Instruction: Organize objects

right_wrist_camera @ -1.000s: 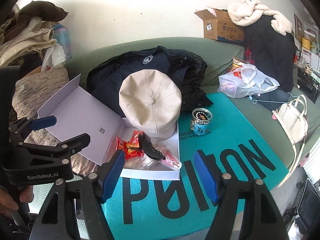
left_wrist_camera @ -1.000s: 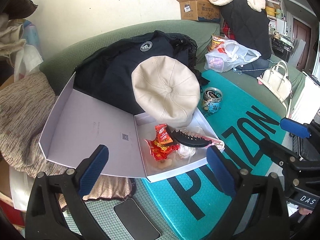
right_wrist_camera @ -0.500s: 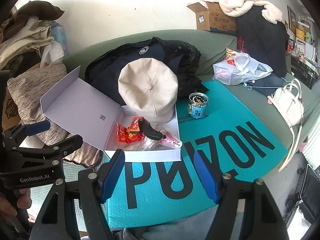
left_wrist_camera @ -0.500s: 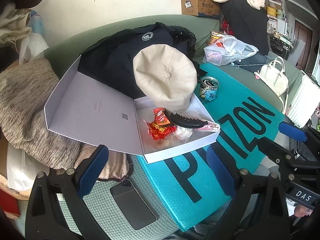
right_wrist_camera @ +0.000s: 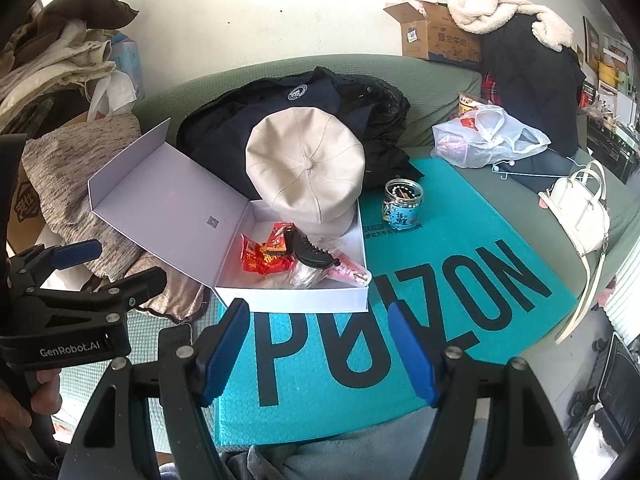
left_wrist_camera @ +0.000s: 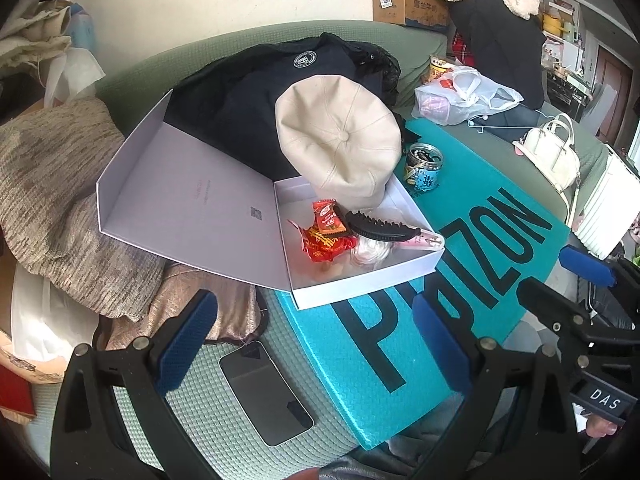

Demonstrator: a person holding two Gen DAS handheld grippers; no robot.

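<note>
A white box (left_wrist_camera: 360,288) with its lid folded open rests on a teal padded mailer (left_wrist_camera: 480,240). A cream hat (left_wrist_camera: 340,136) leans over its back edge. Inside lie a black hair claw (left_wrist_camera: 384,230), red snack packets (left_wrist_camera: 326,240) and a pink tube (left_wrist_camera: 426,242). A small jar of beads (right_wrist_camera: 402,202) stands on the mailer behind the box (right_wrist_camera: 292,304). My left gripper (left_wrist_camera: 312,344) hovers open in front of the box, empty. My right gripper (right_wrist_camera: 318,354) is also open and empty, just short of the box's front wall.
A phone (left_wrist_camera: 266,392) lies face up on the green sofa cushion, left of the mailer. A black jacket (right_wrist_camera: 320,100) is piled behind the hat. A plastic bag (right_wrist_camera: 484,136) and a white handbag (right_wrist_camera: 580,208) sit to the right. A knitted cushion (left_wrist_camera: 52,184) props the lid.
Both grippers have drawn back and down from the box, so it looks smaller and higher in both views. The phone has come fully into the left view. Nothing was gripped.
</note>
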